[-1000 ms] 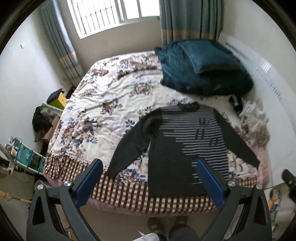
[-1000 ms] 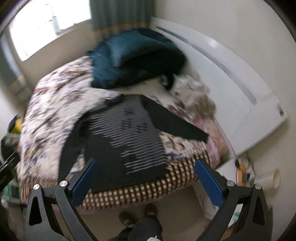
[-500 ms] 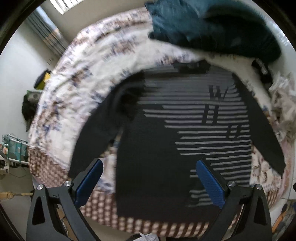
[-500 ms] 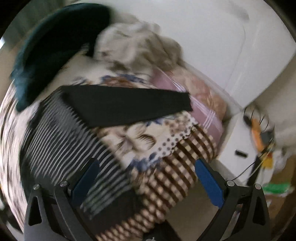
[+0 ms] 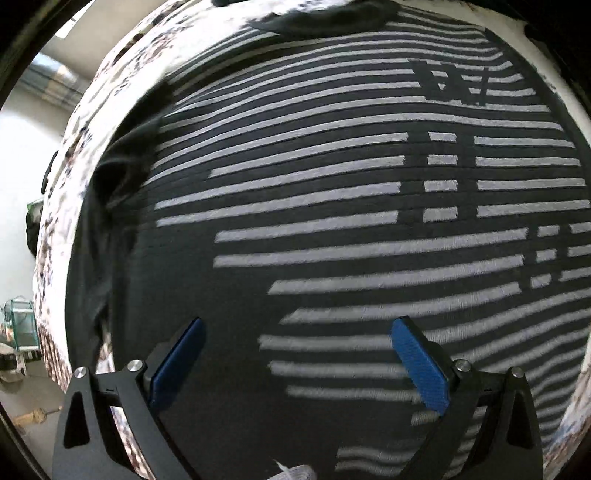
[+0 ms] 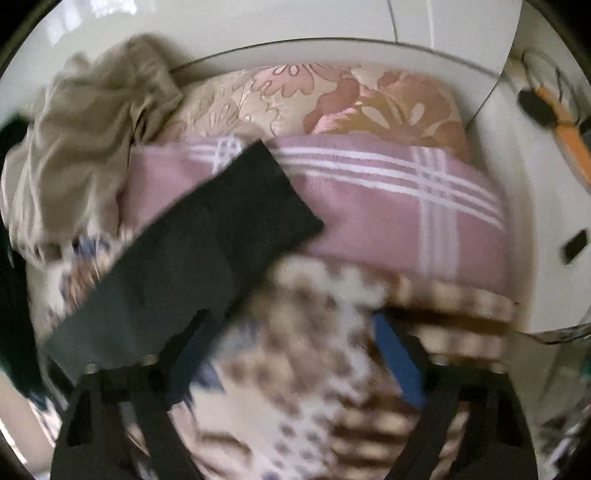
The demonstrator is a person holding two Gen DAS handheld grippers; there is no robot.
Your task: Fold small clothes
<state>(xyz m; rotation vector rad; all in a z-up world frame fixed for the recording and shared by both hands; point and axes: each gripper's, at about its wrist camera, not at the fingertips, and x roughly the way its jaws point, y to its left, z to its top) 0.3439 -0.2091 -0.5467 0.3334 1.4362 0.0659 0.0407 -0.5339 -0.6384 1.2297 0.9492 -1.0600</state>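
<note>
A black sweater point(image 5: 332, 206) with grey stripes lies flat on the floral bedspread point(image 5: 122, 66) and fills the left wrist view. My left gripper point(image 5: 297, 363) is open and empty, close above the sweater's lower front. In the right wrist view the sweater's black right sleeve point(image 6: 207, 251) lies slantwise across the bed, its cuff on a pink striped sheet point(image 6: 399, 199). My right gripper point(image 6: 291, 354) is open and empty, low over the bedspread point(image 6: 295, 369) just right of the sleeve. The right view is blurred.
A beige crumpled garment point(image 6: 85, 140) lies at the far left beside the sleeve. A floral pink pillow point(image 6: 351, 103) sits against the white headboard point(image 6: 258, 26). A white bedside surface point(image 6: 535, 206) with small items is at the right.
Both grippers have dropped close to the bed. The left one closed in on the sweater's front, the right one swung right and down to the sleeve cuff. Both stayed open.
</note>
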